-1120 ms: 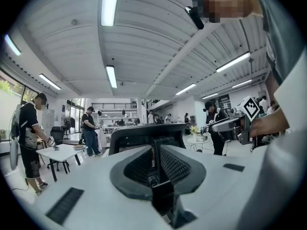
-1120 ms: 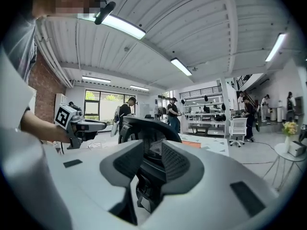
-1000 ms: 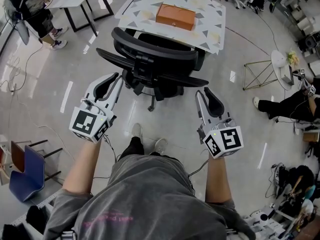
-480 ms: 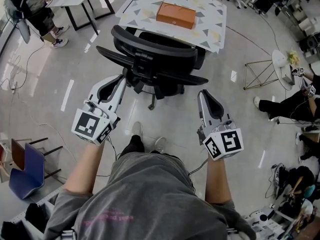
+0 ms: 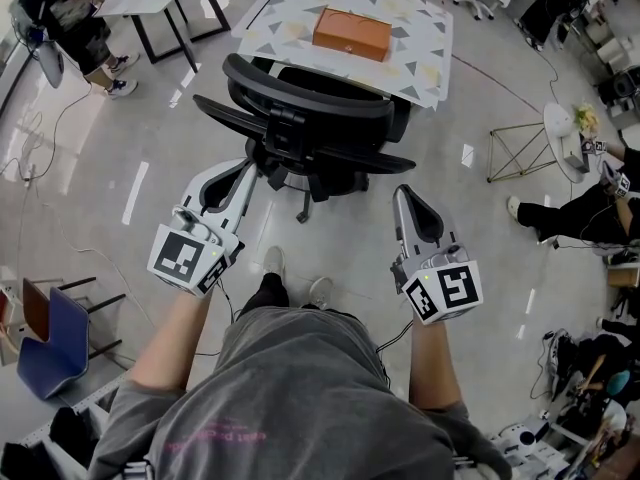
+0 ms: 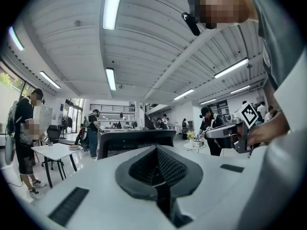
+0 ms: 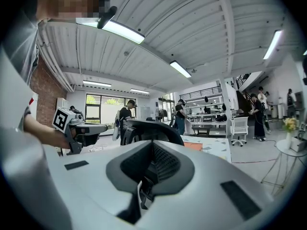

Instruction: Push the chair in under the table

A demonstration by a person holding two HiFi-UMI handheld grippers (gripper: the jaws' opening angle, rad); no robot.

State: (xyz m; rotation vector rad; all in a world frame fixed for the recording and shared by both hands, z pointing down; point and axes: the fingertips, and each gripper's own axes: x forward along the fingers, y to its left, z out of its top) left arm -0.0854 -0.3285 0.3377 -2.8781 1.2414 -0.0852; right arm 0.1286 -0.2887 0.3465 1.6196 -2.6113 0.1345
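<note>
The person stands nearest, both forearms extended forward and roughly level, one gripper on each side of the body. The left gripper (image 5: 246,166) points at the left side of the chair (image 5: 310,118). Its jaws have just been closing and now sit fully together with nothing between them. The right gripper (image 5: 400,191) points at the right side of the chair. Its jaws have also just been closing and are pressed together, empty. Both tips lie close to the backrest and armrests; the left tip appears just beside the left armrest, but contact cannot be confirmed, and the right tip sits slightly short of the right armrest. The chair stands beyond the grippers with its backrest toward the person and its seat toward the table (image 5: 425,73), which lies farther away and carries a box (image 5: 350,31). The front of the seat appears to reach the near table edge, while the backrest, armrests and base remain out on the open floor. Judged status: approach complete and jaws set for pushing; the push itself is not yet done, and the chair remains to be driven forward under the table.
</note>
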